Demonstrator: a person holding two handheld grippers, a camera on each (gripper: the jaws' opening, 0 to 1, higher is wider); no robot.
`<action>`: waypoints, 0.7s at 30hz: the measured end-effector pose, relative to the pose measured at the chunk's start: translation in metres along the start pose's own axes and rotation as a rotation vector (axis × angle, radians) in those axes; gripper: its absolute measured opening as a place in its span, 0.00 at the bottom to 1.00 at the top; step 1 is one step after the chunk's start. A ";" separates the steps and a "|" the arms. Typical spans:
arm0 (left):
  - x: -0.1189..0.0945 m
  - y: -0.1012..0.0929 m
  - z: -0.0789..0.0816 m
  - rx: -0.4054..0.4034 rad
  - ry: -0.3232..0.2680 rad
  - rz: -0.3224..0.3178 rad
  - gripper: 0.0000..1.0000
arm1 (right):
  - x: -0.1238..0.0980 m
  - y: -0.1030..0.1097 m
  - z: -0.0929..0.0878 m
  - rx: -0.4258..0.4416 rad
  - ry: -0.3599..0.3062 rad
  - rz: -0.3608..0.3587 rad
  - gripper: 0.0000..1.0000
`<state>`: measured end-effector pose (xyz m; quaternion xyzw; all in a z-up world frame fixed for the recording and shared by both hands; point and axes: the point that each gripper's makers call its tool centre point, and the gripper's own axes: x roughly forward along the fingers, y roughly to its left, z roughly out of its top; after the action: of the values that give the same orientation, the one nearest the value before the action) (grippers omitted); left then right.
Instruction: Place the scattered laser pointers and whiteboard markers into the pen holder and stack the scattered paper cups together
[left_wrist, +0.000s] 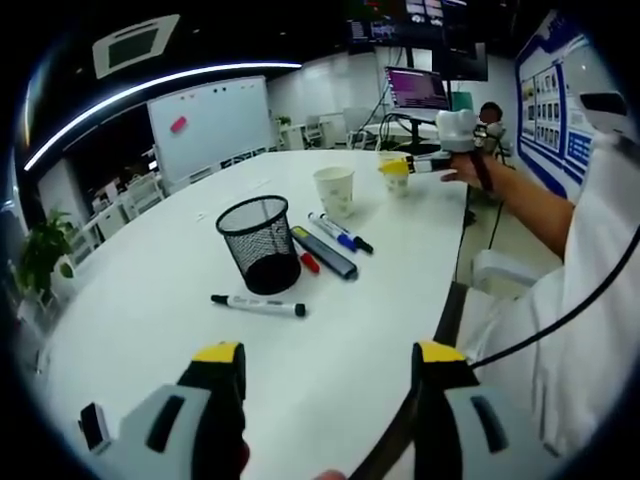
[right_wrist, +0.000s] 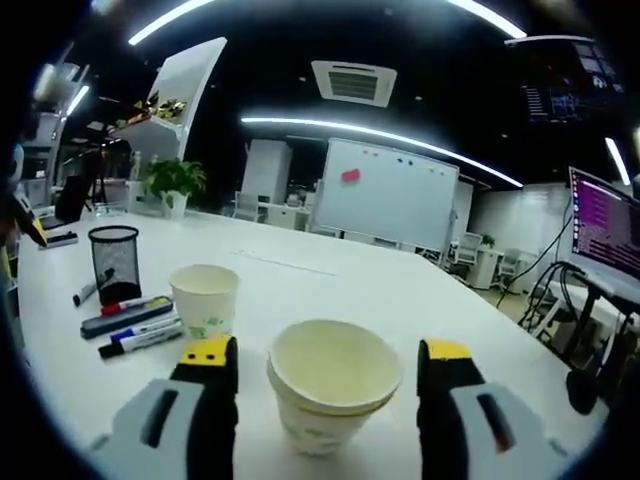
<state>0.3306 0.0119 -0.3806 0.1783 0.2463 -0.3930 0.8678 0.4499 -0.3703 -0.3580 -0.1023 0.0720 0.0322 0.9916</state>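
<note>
A black mesh pen holder (left_wrist: 260, 243) stands upright on the white table (left_wrist: 150, 300). A black-capped marker (left_wrist: 258, 305) lies in front of it. To its right lie a red marker (left_wrist: 308, 262), a dark laser pointer (left_wrist: 325, 253) and two more markers (left_wrist: 340, 232). My left gripper (left_wrist: 328, 355) is open over the near table edge, holding nothing. A paper cup (left_wrist: 335, 190) stands farther back. My right gripper (right_wrist: 328, 355) is open, its jaws on either side of stacked paper cups (right_wrist: 330, 395) without touching them. A single cup (right_wrist: 205, 298), the markers (right_wrist: 140, 335) and the holder (right_wrist: 114, 260) lie to the left.
A person's hand and white sleeve (left_wrist: 560, 230) carry the right gripper (left_wrist: 455, 140) at the far table edge. The table's curved edge (left_wrist: 450, 310) runs on the right. A whiteboard (right_wrist: 385, 195), a plant (right_wrist: 175, 180), chairs and a monitor (right_wrist: 605, 230) surround the table.
</note>
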 end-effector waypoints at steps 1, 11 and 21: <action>0.000 0.000 0.000 0.000 0.001 0.000 0.68 | 0.000 0.001 0.001 -0.001 -0.007 0.003 0.78; 0.002 -0.001 0.001 0.003 0.000 -0.004 0.68 | -0.001 0.007 0.003 0.009 -0.014 0.029 0.90; 0.002 0.000 0.004 0.007 -0.009 -0.006 0.68 | -0.001 0.017 0.019 0.170 -0.068 0.102 0.92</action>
<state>0.3327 0.0083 -0.3782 0.1786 0.2414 -0.3972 0.8672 0.4500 -0.3497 -0.3423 -0.0127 0.0458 0.0800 0.9957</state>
